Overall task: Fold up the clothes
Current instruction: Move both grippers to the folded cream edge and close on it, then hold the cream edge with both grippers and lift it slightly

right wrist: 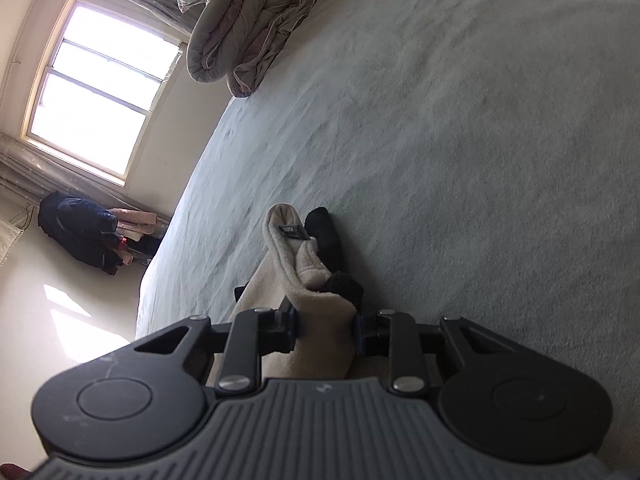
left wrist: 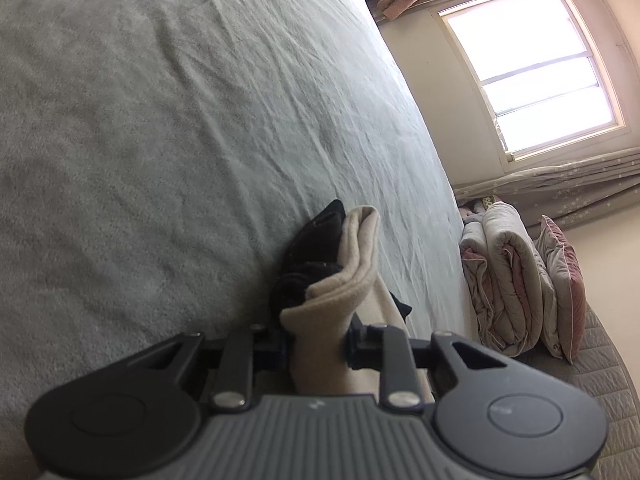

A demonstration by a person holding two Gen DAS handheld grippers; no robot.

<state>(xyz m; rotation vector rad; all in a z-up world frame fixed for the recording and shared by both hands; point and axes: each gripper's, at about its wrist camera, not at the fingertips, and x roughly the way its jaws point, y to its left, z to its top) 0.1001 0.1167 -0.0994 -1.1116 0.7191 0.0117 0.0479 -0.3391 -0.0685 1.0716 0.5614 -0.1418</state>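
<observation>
- Hanging bunched between both tools, a beige garment (left wrist: 352,280) with a black lining (left wrist: 308,276) sits just above the grey bedspread (left wrist: 160,140).
- Left gripper (left wrist: 316,346) is clamped on the beige garment.
- Right gripper (right wrist: 326,330) is clamped on its other end, near a small black label (right wrist: 292,232).
- Beyond the bedspread's edge lie a folded quilt (left wrist: 508,280), a bright window (left wrist: 532,68) and a dark jacket (right wrist: 80,232).

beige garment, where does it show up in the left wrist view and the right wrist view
Left wrist view: beige garment at bottom centre, held in the left claw.
Right wrist view: bottom centre, held in the right claw.
Shared landmark: the window, upper right in the left view, upper left in the right.
</observation>
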